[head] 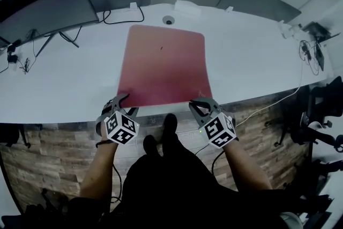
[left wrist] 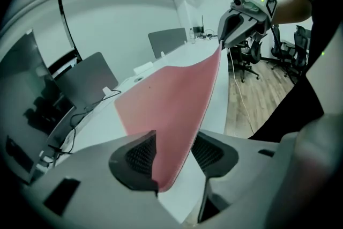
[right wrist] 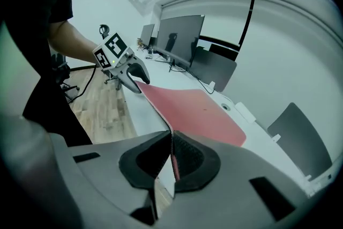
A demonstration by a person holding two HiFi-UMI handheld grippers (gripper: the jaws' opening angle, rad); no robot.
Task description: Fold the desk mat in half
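Along the near edge of the white worktop (head: pixel 252 61), the head view hides both near corners of the dull red, rectangular, soft desk mat (head: pixel 163 64) behind the two grippers. That view does not show how the jaws stand. The underside of the mat shows in no view. The person's dark-clothed body covers the floor below the worktop edge. A dark flat monitor (head: pixel 43 10) at far left is cut off by the frame.

Left gripper (head: pixel 123 104):
- Its own view shows the jaws standing apart.
- The near left corner of the mat (left wrist: pixel 171 110) passes between them.
- One ribbed pad (left wrist: pixel 140 154) sits against the mat's edge; the other pad stands off it, with bare worktop showing in the gap.
- No pinch on the mat.

Right gripper (head: pixel 202 106):
- Its own view shows the jaws closed together.
- The near right corner of the mat (right wrist: pixel 198 107) is clamped edge-on between the two black pads (right wrist: pixel 185 155).
- The grip is firm and the mat's stitched edge runs straight out of the jaws.

From the left gripper view, the near edge of the mat climbs off the worktop up to the right gripper (left wrist: pixel 224 40). The far part of the mat lies flat on the worktop, centred in front of the person, short of a small round cable port (head: pixel 168 20).
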